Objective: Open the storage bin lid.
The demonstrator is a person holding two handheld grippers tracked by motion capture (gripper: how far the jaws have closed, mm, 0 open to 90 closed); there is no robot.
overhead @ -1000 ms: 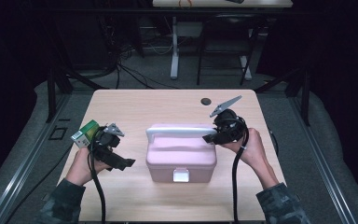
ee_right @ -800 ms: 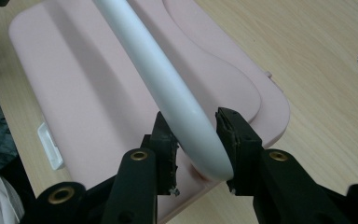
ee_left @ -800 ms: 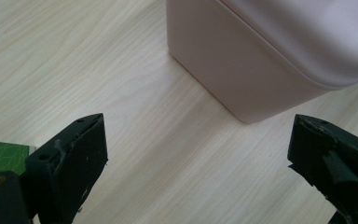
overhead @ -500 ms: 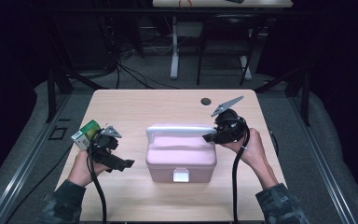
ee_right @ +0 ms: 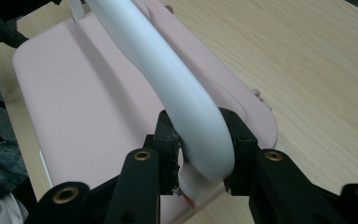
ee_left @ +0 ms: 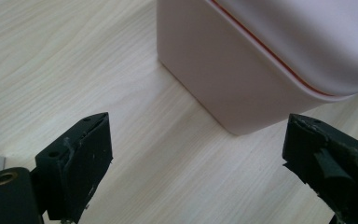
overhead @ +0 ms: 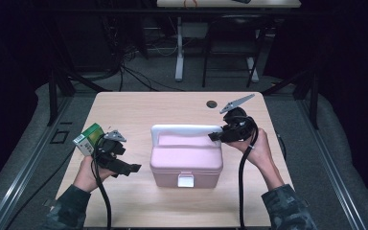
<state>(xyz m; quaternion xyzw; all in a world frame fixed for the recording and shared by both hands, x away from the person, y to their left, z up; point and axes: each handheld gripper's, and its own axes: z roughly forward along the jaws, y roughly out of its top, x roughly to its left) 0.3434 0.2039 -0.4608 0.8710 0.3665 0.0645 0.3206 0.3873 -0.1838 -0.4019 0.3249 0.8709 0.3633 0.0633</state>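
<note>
The right tool (ee_right: 198, 154) is clamped on the curved white plastic handle (ee_right: 168, 70) of the pale pink plastic lidded box (overhead: 187, 155), which sits mid-worktop toward the near edge. The left tool (ee_left: 196, 154) hangs wide open and empty beside the box's left wall, near a small green carton (overhead: 89, 138) at the left edge. Gripped at its end, the smooth handle could slip or the box tilt. The right gripper view shows the pinch; the high view shows the front latch (overhead: 185, 180).

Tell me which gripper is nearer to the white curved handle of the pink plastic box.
Right. The right gripper has its jaws clamped on the white curved handle at its end. The left gripper sits open beside the pink plastic box, off its left side.
</note>
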